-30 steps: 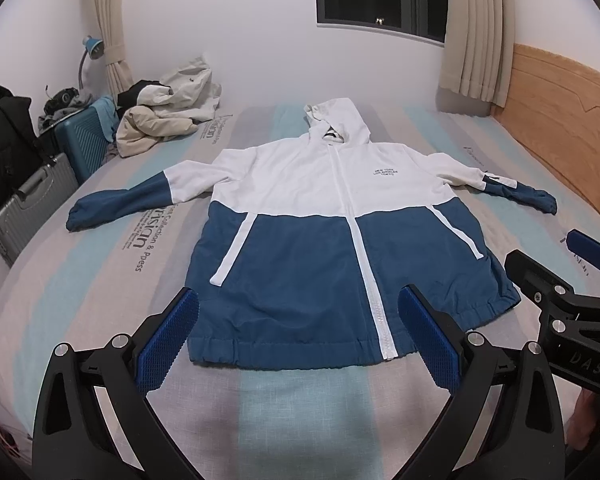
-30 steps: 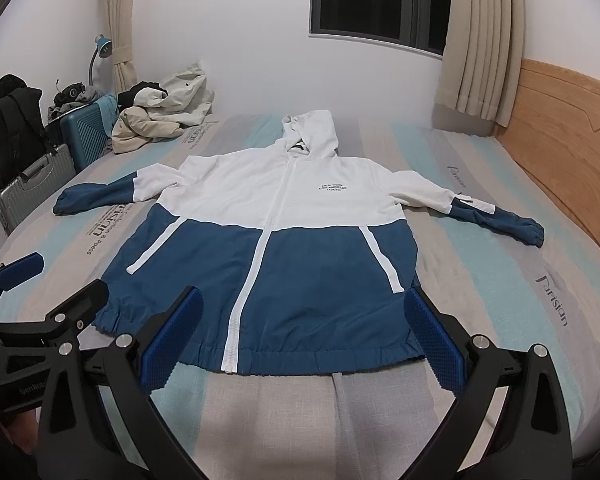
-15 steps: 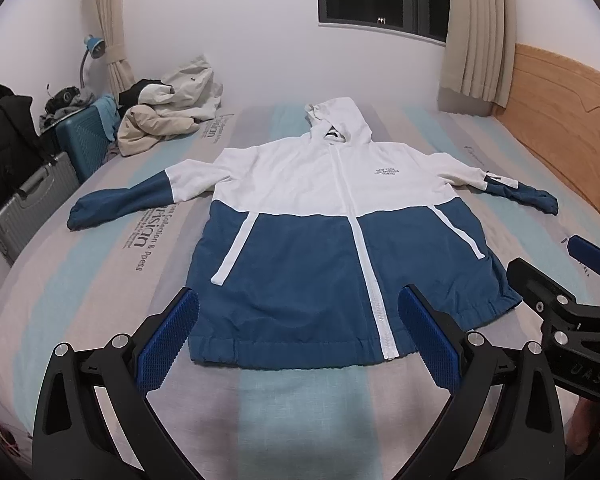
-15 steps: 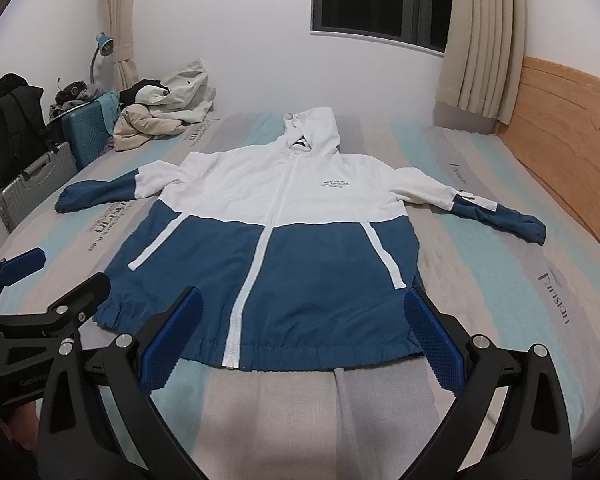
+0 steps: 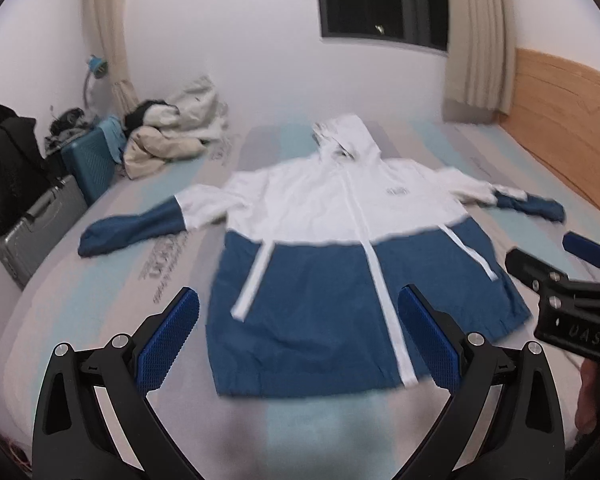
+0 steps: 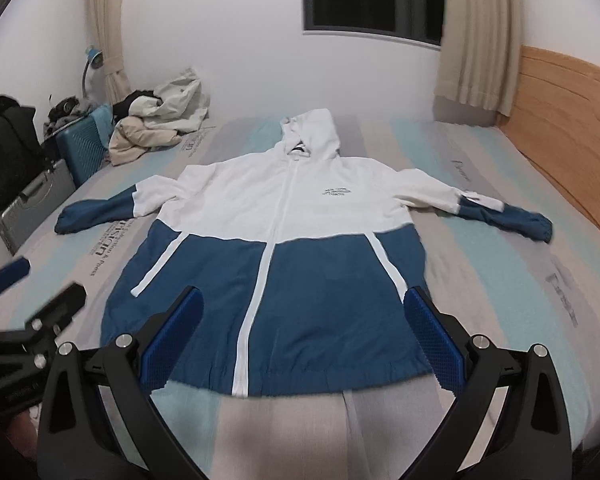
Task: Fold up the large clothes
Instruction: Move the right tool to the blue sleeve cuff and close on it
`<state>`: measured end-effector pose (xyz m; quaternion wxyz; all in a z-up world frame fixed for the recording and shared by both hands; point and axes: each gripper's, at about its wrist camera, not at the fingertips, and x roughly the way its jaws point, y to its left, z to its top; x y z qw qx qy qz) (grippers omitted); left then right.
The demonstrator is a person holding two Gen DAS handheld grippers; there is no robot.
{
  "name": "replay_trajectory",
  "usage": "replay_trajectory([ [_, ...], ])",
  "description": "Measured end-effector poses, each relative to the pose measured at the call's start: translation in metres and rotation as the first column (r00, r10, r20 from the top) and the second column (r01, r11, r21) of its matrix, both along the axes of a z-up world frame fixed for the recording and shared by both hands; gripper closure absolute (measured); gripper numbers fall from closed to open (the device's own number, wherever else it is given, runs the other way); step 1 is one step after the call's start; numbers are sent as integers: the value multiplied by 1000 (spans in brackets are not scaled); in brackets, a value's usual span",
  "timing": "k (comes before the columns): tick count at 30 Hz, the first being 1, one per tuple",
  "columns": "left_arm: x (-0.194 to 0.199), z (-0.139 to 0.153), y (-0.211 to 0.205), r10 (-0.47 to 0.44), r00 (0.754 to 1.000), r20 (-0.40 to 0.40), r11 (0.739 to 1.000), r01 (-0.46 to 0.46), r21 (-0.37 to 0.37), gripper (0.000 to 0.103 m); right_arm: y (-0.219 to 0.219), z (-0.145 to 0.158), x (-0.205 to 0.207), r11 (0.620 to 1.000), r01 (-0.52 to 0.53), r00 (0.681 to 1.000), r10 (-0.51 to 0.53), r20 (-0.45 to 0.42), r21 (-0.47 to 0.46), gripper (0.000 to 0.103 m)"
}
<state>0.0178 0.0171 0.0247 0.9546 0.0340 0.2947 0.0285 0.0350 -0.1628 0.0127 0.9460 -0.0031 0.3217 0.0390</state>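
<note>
A white and blue hooded jacket lies flat, front up, on the striped bed, sleeves spread to both sides; it also shows in the right wrist view. My left gripper is open and empty, above the jacket's hem near its left half. My right gripper is open and empty, above the hem near its right half. Each gripper shows at the edge of the other's view: the right one, the left one. Neither touches the jacket.
A heap of pale clothes lies at the bed's far left corner. A teal suitcase, a silver case and a black bag stand left of the bed. A wooden headboard runs along the right.
Both grippers have moved forward a little toward the jacket's hem. The left wrist view has shifted left and is blurred with motion. Both stay open.
</note>
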Motion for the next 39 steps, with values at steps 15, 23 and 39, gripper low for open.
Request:
replay_trajectory([
  [15, 109, 100, 25, -53, 986, -156, 996, 42, -73, 6, 2, 84, 96, 999, 46, 986, -48, -162, -14, 7],
  [23, 185, 121, 27, -44, 980, -194, 993, 22, -116, 6, -45, 95, 150, 985, 169, 957, -169, -237, -19, 7],
  [39, 354, 20, -39, 74, 953, -293, 981, -123, -150, 6, -283, 3, 302, 973, 229, 915, -215, -341, 2, 7],
])
